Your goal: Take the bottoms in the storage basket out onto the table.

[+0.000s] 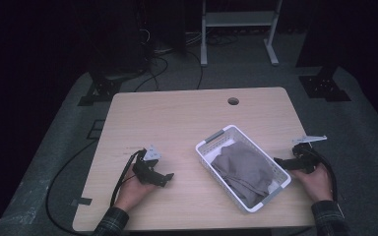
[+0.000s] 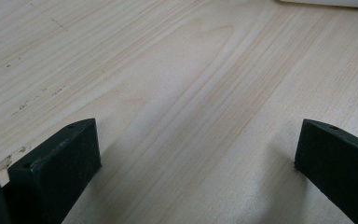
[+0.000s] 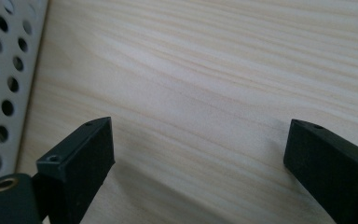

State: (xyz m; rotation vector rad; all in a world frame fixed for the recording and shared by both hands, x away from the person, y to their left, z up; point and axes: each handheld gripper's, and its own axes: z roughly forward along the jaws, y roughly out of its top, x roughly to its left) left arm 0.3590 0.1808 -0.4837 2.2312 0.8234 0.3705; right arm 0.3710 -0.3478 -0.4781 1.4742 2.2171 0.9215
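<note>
A white perforated basket sits on the wooden table, right of centre, with a grey cloth bundled inside it. My left gripper rests low on the table's left front, held by a hand, jaws pointing toward the basket. Its own view shows the gripper open over bare wood. My right gripper lies just right of the basket, its jaws near the basket's right wall. In the right gripper view the gripper is open above bare wood, with the basket wall at the left.
A round cable hole is near the table's far edge. Black cables trail from the left gripper over the table's front left. A white metal frame stands on the floor behind the table.
</note>
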